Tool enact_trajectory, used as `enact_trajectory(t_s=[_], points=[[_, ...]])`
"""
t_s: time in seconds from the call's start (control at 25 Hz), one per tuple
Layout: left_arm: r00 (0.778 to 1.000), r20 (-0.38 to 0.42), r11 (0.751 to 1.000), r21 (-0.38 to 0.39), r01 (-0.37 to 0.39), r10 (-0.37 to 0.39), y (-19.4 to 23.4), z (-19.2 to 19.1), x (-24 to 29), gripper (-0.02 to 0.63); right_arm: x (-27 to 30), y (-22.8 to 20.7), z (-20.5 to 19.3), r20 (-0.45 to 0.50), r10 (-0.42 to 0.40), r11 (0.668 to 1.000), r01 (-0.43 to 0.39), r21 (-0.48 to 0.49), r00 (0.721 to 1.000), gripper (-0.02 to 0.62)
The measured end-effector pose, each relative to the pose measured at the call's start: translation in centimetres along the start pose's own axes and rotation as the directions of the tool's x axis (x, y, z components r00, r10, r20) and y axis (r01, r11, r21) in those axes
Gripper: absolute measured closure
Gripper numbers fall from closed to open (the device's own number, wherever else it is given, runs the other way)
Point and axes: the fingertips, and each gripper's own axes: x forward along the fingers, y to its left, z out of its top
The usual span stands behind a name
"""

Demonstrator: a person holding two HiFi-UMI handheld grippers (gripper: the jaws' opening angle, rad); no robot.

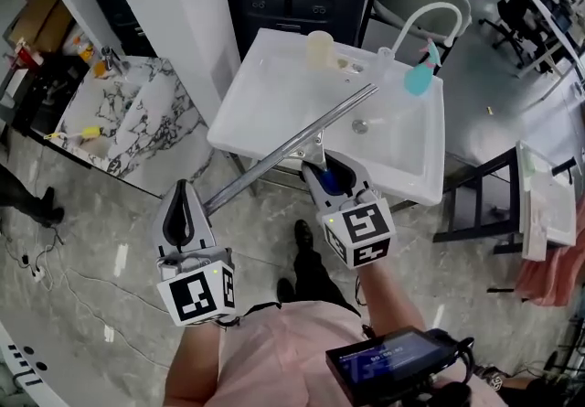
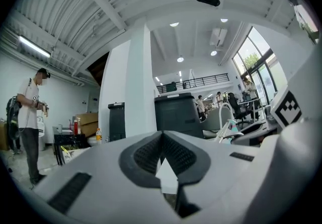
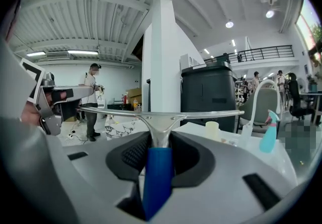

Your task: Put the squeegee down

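Head view: squeegee gripped by blue handle in right tongs; long blade slanted across sink edge, its near end just beside left tongs, closed, empty. Sink judged directly ahead.

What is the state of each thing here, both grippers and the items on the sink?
Squeegee: held in the air, partly over the sink.
Right gripper: jaws shut on its blue handle.
Left gripper: jaws shut, empty.
Cup: upright on the sink.
Spray bottle: upright on the sink.
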Motion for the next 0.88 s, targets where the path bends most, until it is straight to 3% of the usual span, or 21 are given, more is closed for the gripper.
enact_trajectory(t_s=[0.28,0.44,0.88], points=[[0.998,-0.038,0.999,0.036,-0.041,0.043,-0.2,-1.2,6.9,0.597,6.9,-4.1,-1.1,-0.043,0.093,0.996,-0.093,0.013,0.995,0.480],[0.992,-0.050,0.992,0.056,-0.109,0.112,0.5,-0.9,10.8,0.597,11.3,-6.2,-0.4,-0.052,0.162,0.987,-0.162,0.022,0.985,0.480],[0.973,0.008,0.970,0.071,-0.231,0.231,1.2,2.3,16.4,0.597,18.2,-8.2,3.8,-0.025,0.311,0.949,-0.312,-0.041,0.950,0.480]])
